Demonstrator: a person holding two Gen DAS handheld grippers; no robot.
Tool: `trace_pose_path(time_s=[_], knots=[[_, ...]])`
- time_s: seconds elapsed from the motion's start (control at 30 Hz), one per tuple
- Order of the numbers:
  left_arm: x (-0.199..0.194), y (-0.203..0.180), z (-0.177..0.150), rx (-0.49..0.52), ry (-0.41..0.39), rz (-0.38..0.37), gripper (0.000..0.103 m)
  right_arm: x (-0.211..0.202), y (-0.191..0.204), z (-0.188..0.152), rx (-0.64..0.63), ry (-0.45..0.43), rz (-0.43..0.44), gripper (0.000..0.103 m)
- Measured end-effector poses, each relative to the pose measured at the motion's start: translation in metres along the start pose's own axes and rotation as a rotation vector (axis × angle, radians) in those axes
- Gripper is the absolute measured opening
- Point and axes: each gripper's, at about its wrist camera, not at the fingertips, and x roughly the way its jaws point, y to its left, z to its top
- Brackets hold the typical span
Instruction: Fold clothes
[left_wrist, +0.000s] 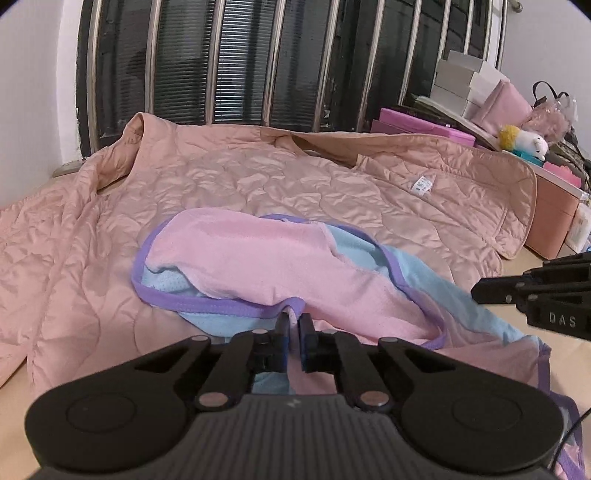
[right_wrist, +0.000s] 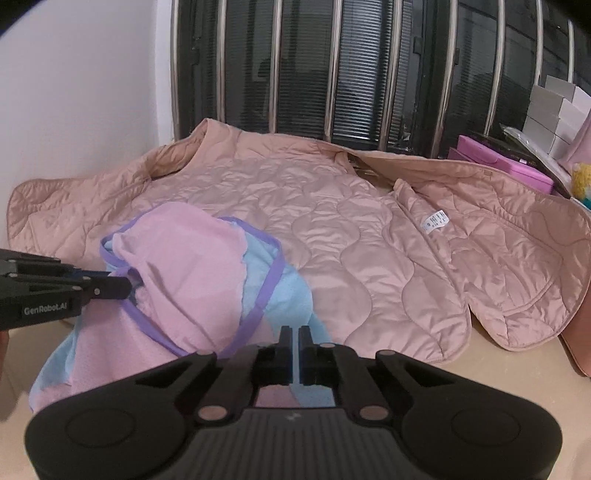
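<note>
Two garments share the tabletop, and the smaller one, a pink and blue top (left_wrist: 258, 258) edged in purple binding (left_wrist: 207, 307), lies crumpled on the near part of a spread-out quilted peach jacket (left_wrist: 295, 177), with its lower end trailing off the jacket onto the pale table (right_wrist: 461, 365). In the right wrist view the same top (right_wrist: 192, 280) sits left of centre, its pink panel folded over the blue mesh fabric, and the purple trim loops around the openings. The left gripper (left_wrist: 294, 325) has its jaws drawn together on a pinch of the top's purple-bound edge, with a sliver of pink fabric showing between the blue pads; the right wrist view shows it (right_wrist: 127, 286) from the side, its tips buried in the top's bunched edge. The right gripper (right_wrist: 294, 338) holds its jaws nearly together with blue fabric of the top filling the narrow gap, so it appears clamped on the top's near edge; in the left wrist view it (left_wrist: 480, 291) reaches in from the right, just above the blue part of the top. The jacket lies open, lining up, with a small white care label (right_wrist: 434, 220) on its right half. Behind it stand a dark window with metal bars (left_wrist: 258, 59), a white wall (right_wrist: 81, 81) at the left, and at the right stacked white boxes (left_wrist: 465, 79), magenta boxes (left_wrist: 424, 127) and a small plush toy (left_wrist: 524, 142).
</note>
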Motion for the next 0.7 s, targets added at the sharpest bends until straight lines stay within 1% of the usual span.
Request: trace_pose_path(time_s=[0.03, 0.07, 0.1, 0.13, 0.17, 0.2, 0.3, 0.57, 0.7], knots=[[0.0, 0.0, 0.0, 0.0, 0.001, 0.003, 0.019, 0.0, 0.001, 0.0, -0.004, 0.011, 0.017, 0.005], [-0.001, 0.001, 0.001, -0.008, -0.003, 0.006, 0.044, 0.0, 0.002, -0.001, -0.007, 0.011, 0.032, 0.014], [-0.002, 0.002, 0.002, -0.015, -0.008, 0.01, 0.059, -0.002, 0.003, -0.001, -0.007, 0.005, 0.041, 0.023], [-0.004, 0.004, 0.002, -0.03, -0.026, 0.013, 0.073, -0.004, 0.003, -0.001, -0.004, -0.002, 0.047, 0.045], [-0.006, 0.007, 0.002, -0.045, -0.044, 0.017, 0.074, -0.004, 0.004, 0.0, 0.0, -0.007, 0.052, 0.056], [-0.008, 0.01, 0.003, -0.06, -0.052, 0.011, 0.074, -0.005, 0.003, 0.0, 0.003, -0.011, 0.058, 0.056], [-0.008, 0.014, 0.004, -0.078, -0.038, -0.009, 0.074, -0.002, 0.003, 0.0, 0.007, -0.005, 0.065, 0.056], [0.001, 0.008, 0.002, -0.026, 0.001, 0.002, 0.074, 0.009, 0.008, -0.009, -0.02, 0.031, 0.072, 0.055], [0.005, 0.014, -0.002, -0.052, 0.016, 0.022, 0.074, 0.01, 0.005, -0.013, -0.041, 0.033, 0.065, 0.054]])
